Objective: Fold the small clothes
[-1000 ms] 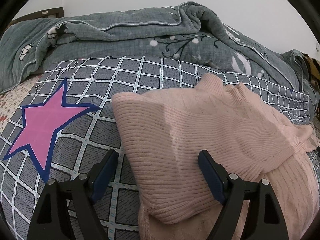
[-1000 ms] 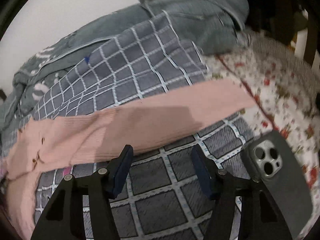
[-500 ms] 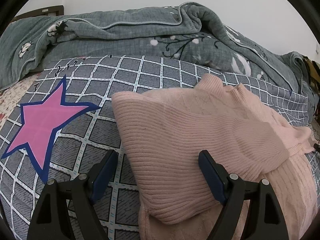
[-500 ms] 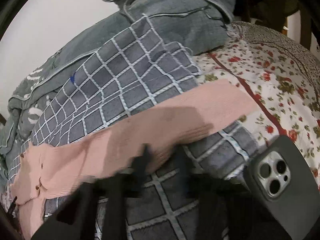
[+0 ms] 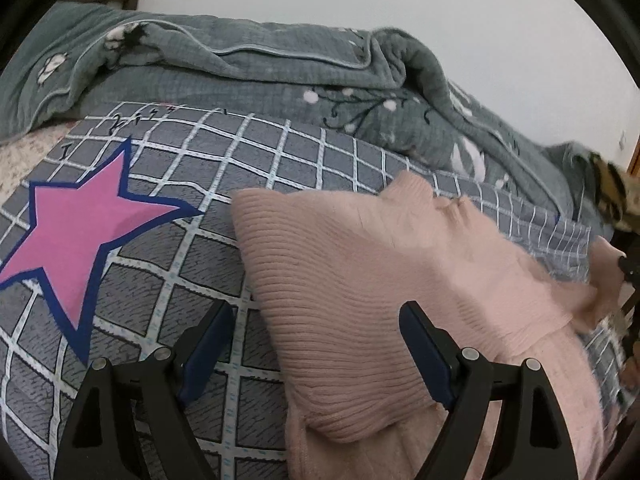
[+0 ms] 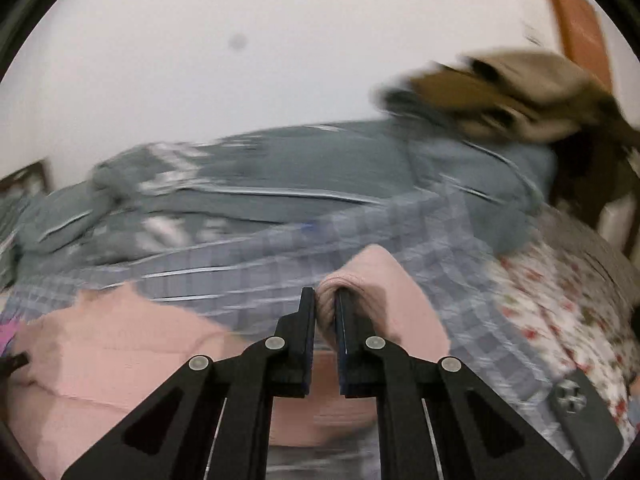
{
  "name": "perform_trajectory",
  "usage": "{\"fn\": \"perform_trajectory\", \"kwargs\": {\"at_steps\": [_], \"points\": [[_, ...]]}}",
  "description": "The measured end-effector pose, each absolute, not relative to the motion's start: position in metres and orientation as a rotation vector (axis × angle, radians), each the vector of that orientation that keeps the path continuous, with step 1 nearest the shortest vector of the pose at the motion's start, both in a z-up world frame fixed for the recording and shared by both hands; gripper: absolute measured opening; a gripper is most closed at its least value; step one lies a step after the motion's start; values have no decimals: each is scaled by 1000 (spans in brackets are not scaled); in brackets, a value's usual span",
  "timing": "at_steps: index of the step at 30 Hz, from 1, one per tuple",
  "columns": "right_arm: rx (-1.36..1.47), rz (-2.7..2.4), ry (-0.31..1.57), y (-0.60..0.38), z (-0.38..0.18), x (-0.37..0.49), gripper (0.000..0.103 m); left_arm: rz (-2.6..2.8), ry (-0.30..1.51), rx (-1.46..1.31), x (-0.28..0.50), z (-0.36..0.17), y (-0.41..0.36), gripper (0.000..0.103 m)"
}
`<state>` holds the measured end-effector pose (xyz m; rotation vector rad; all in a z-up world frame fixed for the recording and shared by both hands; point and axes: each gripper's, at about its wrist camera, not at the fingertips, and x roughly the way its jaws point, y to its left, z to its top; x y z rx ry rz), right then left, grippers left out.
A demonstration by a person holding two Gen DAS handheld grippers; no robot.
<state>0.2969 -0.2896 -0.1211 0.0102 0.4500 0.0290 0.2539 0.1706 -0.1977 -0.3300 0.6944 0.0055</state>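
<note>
The right hand-held gripper (image 6: pixel 323 300) pinches the pink sweater's sleeve (image 6: pixel 374 280), lifted. The left hand-held gripper (image 5: pixel 316 344) hovers agape over the pink sweater (image 5: pixel 360 280), which lies on the checked blanket (image 5: pixel 180 272), pink star (image 5: pixel 76 232) at 9 o'clock.

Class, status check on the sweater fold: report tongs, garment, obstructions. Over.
Left tongs open, straddling the folded pink sweater edge. Right tongs shut on the sleeve, lifting. Phone on the bed at right, clear of the fold.
</note>
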Motion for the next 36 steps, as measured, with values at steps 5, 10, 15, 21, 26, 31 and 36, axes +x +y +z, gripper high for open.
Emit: {"fn": "perform_trajectory", "kwargs": {"at_steps": [5, 10, 15, 21, 26, 31, 36], "points": [[-93, 278, 465, -160, -113, 288, 9, -19, 672, -391, 250, -199, 180, 85], [-206, 421, 634, -65, -155, 289, 27, -22, 662, -405, 249, -199, 182, 85], [-207, 397, 638, -85, -165, 274, 42, -31, 656, -417, 249, -199, 185, 85], [13, 318, 586, -192, -157, 259, 64, -30, 656, -404, 248, -197, 184, 85], [176, 263, 679, -248, -180, 270, 64, -1, 649, -341, 246, -185, 175, 85], [54, 217, 688, -258, -183, 268, 64, -39, 614, -211, 243, -142, 136, 85], [39, 248, 717, -260, -187, 270, 64, -152, 692, -114, 274, -130, 66, 85]]}}
